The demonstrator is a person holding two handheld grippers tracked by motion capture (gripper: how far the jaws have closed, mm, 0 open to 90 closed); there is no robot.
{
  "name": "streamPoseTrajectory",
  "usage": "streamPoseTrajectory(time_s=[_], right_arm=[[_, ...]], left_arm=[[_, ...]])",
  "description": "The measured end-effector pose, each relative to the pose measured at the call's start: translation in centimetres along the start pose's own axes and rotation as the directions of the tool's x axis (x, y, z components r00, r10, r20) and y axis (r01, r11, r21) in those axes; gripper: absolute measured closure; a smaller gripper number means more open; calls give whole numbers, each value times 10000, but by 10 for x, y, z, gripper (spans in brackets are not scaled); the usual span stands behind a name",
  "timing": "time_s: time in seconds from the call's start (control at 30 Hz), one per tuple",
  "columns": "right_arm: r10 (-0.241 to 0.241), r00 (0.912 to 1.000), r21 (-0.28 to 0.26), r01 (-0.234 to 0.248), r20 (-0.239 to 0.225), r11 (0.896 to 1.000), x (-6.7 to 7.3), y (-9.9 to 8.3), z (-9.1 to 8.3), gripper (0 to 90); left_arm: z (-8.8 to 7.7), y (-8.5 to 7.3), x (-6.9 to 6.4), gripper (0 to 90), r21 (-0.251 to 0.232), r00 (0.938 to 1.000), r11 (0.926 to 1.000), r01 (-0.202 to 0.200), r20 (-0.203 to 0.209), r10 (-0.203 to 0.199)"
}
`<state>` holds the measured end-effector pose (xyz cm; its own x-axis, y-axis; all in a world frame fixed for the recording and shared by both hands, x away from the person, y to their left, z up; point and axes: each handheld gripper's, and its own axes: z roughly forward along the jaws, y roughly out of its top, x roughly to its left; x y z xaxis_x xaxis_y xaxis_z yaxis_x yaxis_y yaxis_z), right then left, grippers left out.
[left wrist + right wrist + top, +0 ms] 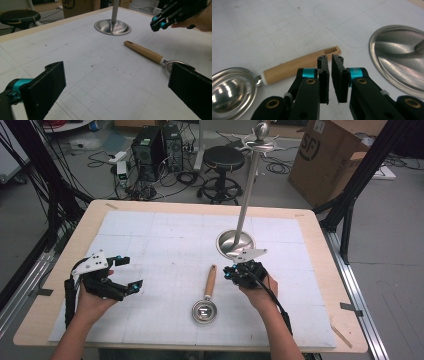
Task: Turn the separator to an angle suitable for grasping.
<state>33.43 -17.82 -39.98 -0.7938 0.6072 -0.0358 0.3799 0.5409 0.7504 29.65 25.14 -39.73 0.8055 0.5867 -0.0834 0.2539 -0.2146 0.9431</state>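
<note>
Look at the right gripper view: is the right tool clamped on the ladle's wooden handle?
No. The right tool has its jaws nearly together with nothing between them, and the wooden handle lies on the table beyond their tips.

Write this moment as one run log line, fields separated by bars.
left gripper: open, idle | right gripper: fingers shut, nothing held, above ladle handle | stand: upright beyond

Lab: computer towers (159,151), floor cables (105,157), cardboard box (330,157).
</note>
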Motion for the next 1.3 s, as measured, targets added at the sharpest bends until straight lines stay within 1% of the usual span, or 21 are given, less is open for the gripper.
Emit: streamPoseTrajectory(time_s=[0.17,0.23,0.3,0.37,0.4,0.47,0.5,0.53,0.63,0.67,0.73,0.77,0.9,1.0,1.07,1.13,1.17,1.2,1.27,1.3], right_arm=[[-85,10000,358,85,19,9993,-1,4,21,843],[17,10000,574,-20,59,9983,-4,3,27,843],[235,9997,695,-241,99,9973,-7,2,32,844],[297,9995,714,-306,133,9970,-9,2,34,841],[411,9990,843,-424,173,9955,-10,2,38,842],[450,9988,1005,-465,179,9938,-10,3,42,844],[450,9988,1005,-465,179,9938,-10,3,42,844],[420,9990,1057,-434,160,9935,-10,4,45,847],[415,9991,1253,-414,18,9913,-5,9,56,848],[298,9996,1265,-298,16,9915,-4,11,59,851],[357,9994,1237,-350,-38,9917,0,15,63,851],[318,9994,1203,-303,-109,9923,1,17,65,851],[241,9992,1466,-192,-319,9890,9,24,76,852],[-67,9990,1676,142,-451,9858,15,29,84,854],[-115,9987,1630,196,-504,9864,17,31,86,853],[-220,9973,1582,330,-707,9869,23,36,91,853],[-220,9973,1582,330,-707,9869,23,36,91,853],[-322,9959,1619,457,-848,9858,29,39,94,853],[-507,9935,1597,667,-1019,9849,34,41,97,853],[-520,9926,1611,695,-1100,9845,37,43,98,853]], left_arm=[[-1,0,1,19,-15,10000,10000,-6,-31,6],[-1,0,1,19,-26,10000,10000,44,-42,-44],[-1,0,2,18,20,10000,10000,9,-24,-9],[0,-1,2,19,37,10000,10000,25,-11,-25],[1,-1,2,18,31,10000,10000,76,-3,-76],[1,-1,2,19,-20,9999,10000,90,44,-90],[2,-1,1,19,-45,9999,9999,117,85,-117],[2,0,1,18,-39,9999,10000,71,115,-71],[1,-1,2,18,35,9999,10000,89,96,-89],[1,-1,2,19,-5,9999,9999,114,86,-114],[-1,-1,3,18,-89,9998,9998,158,93,-157],[-1,0,3,18,-99,9999,9998,154,74,-153],[0,-1,3,19,-38,9999,9999,126,74,-126],[-1,-1,3,18,-50,9999,9999,129,77,-128],[-1,-1,4,19,-54,9999,9999,130,80,-130],[-1,-1,4,19,-73,9999,9999,153,56,-153],[-1,-1,4,18,-73,9999,9999,153,56,-153],[-1,-1,4,19,-76,9999,9999,149,56,-149],[-1,-1,4,18,-95,9999,9998,154,62,-153],[-2,-1,4,19,-79,9999,9999,136,58,-136]])
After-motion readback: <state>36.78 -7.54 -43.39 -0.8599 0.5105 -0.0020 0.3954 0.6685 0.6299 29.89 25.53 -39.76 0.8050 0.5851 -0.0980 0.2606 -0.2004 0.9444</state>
